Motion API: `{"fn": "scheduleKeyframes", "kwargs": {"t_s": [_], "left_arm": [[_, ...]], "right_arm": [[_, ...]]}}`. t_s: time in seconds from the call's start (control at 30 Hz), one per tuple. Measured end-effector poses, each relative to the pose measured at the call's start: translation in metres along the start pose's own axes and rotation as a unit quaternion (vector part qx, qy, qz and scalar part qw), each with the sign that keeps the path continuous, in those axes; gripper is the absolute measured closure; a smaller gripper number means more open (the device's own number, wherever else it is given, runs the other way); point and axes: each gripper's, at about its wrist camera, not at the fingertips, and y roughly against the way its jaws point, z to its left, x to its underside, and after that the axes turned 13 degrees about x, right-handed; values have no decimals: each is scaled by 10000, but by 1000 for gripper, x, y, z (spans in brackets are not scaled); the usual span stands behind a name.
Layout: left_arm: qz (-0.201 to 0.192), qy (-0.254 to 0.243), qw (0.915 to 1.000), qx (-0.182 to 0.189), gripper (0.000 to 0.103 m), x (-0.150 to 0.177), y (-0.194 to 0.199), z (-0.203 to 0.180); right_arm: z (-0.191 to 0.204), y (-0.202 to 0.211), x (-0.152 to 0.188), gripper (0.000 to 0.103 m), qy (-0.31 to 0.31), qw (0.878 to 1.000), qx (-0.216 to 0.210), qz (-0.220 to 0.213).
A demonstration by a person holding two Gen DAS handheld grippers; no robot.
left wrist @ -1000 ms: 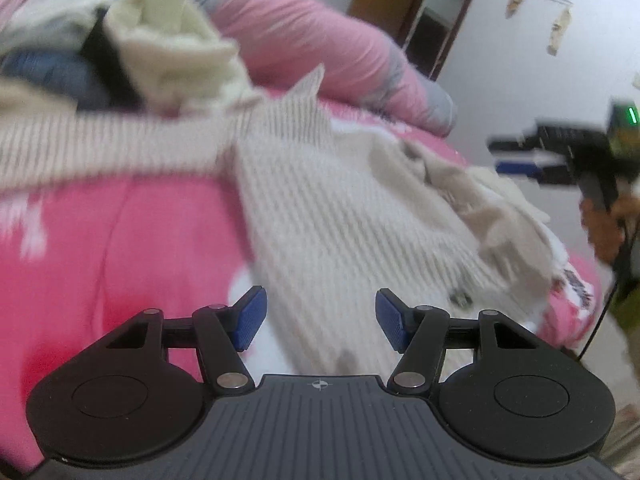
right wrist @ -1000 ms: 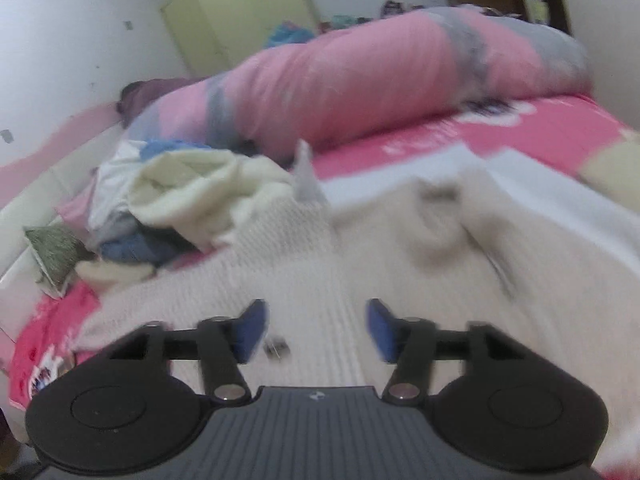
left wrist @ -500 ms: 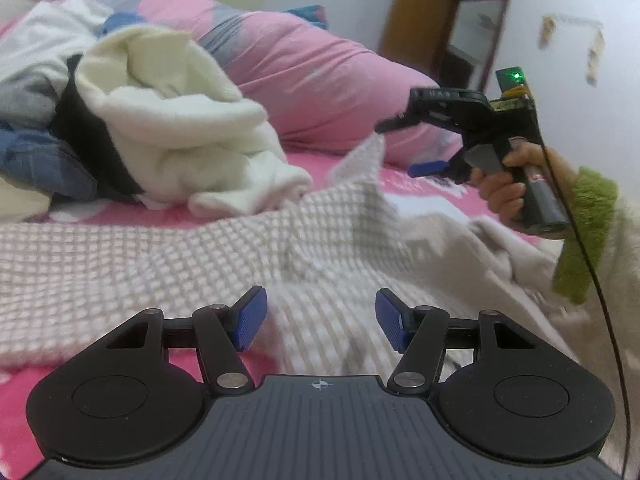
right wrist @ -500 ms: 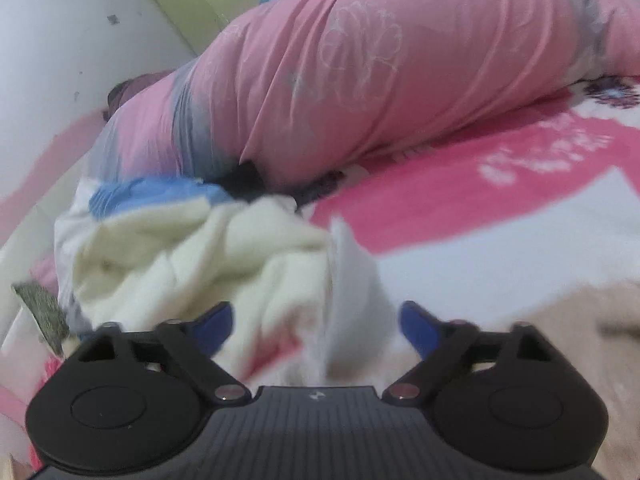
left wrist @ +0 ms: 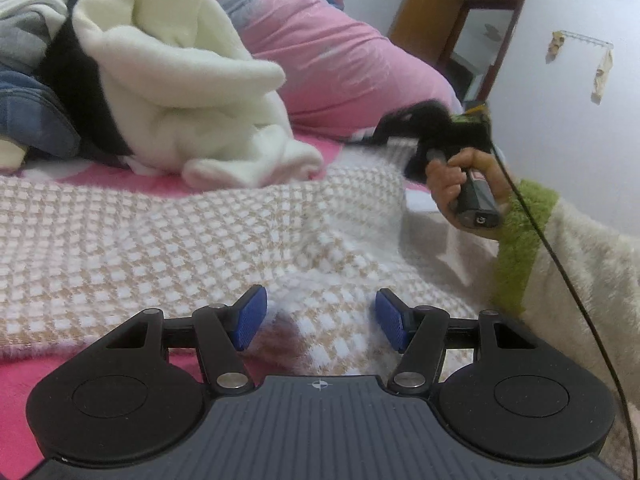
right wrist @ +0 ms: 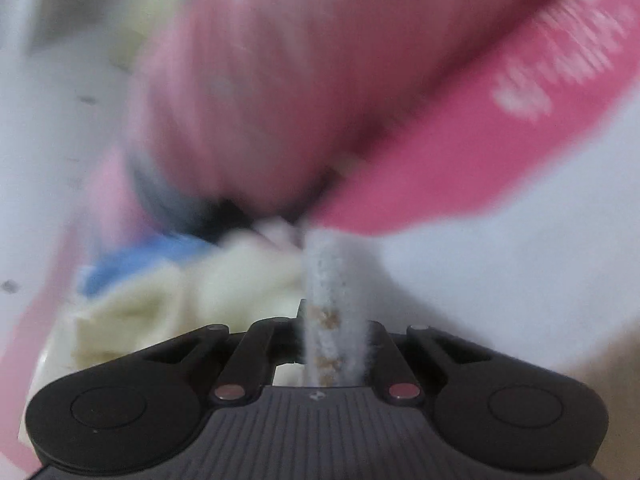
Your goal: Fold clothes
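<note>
The left gripper [left wrist: 318,320] hangs with jaws apart, nothing between them, over the checked beige-and-white knit garment [left wrist: 180,240] spread on the pink bed [left wrist: 24,380]. Farther off, the right gripper [right wrist: 334,344] pinches that garment's far corner (blurred). Beyond lies a cream fleece [left wrist: 180,92].

A heap of clothes [left wrist: 168,92] blocks the far side of the checked knit [left wrist: 192,240]; its near side lies open.
</note>
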Motion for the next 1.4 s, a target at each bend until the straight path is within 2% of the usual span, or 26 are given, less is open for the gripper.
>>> {"fn": "scheduleKeyframes", "kwargs": {"t_s": [0.07, 0.13, 0.2, 0.27, 0.3, 0.37, 0.4, 0.43, 0.5, 0.57, 0.6, 0.67, 0.77, 0.87, 0.97, 1.07, 1.1, 1.23, 1.3, 1.37, 1.4], "left_arm": [[24, -23, 10000, -75, 42, 1, -2, 1], [48, -9, 9999, -107, 42, 3, -3, 2], [67, -26, 9999, -121, 42, 4, -3, 2], [91, -57, 9998, -142, 42, 6, -3, 2], [107, -74, 9998, -161, 42, 7, -4, 2], [116, -106, 9997, -185, 42, 8, -4, 1], [113, -110, 9997, -189, 42, 8, -5, 1], [109, -110, 9997, -191, 42, 8, -5, 1], [100, -93, 9997, -187, 42, 8, -4, 2], [80, -52, 9998, -191, 42, 7, -4, 4], [67, -31, 9998, -198, 42, 7, -4, 5], [19, 26, 9997, -248, 42, 6, -3, 6], [-92, 141, 9994, -290, 42, 5, 0, 10], [-204, 203, 9989, -365, 42, 4, 1, 13], [-223, 271, 9986, -386, 42, 4, 1, 16], [-280, 283, 9984, -390, 42, 4, 2, 18], [-302, 281, 9984, -390, 42, 4, 3, 18], [-422, 288, 9978, -413, 42, 4, 5, 18], [-529, 277, 9972, -451, 42, 3, 8, 18], [-582, 290, 9966, -497, 42, 2, 9, 18], [-560, 316, 9967, -501, 42, 2, 9, 19]], "right_arm": [[4, -7, -1, 98, 92, 9995, -181, -223], [-3, -26, 3, 98, 143, 9995, -60, -290], [-18, -50, 8, 97, 141, 9997, 193, -104], [-33, -74, 13, 99, 194, 9982, 490, 278], [-36, -72, 12, 98, 145, 9987, 397, 280], [-35, -59, 1, 83, 38, 9982, 478, 369], [-34, -50, -6, 60, 94, 9979, 555, 317], [-33, -36, -14, 47, 169, 9973, 686, 195], [-34, 1, -28, 34, 199, 9953, 945, -97], [-39, 33, -33, 33, 193, 9945, 1015, -197], [-42, 49, -34, 33, 202, 9940, 1052, -217], [-46, 70, -23, 33, 407, 9918, 1214, 62], [-49, 81, 9, 36, 887, 9818, 1619, 457], [-52, 69, 36, 43, 932, 9804, 1583, 710], [-45, 61, 49, 47, 1008, 9814, 1436, 776], [-33, 47, 58, 48, 1375, 9736, 1604, 868], [-26, 45, 61, 51, 1595, 9688, 1703, 831], [-3, 44, 75, 98, 2302, 9477, 2087, 734], [11, 53, 83, 99, 2598, 9376, 2260, 485], [24, 70, 89, 99, 2791, 9294, 2413, 77], [27, 75, 93, 99, 2917, 9216, 2556, -130]]}}
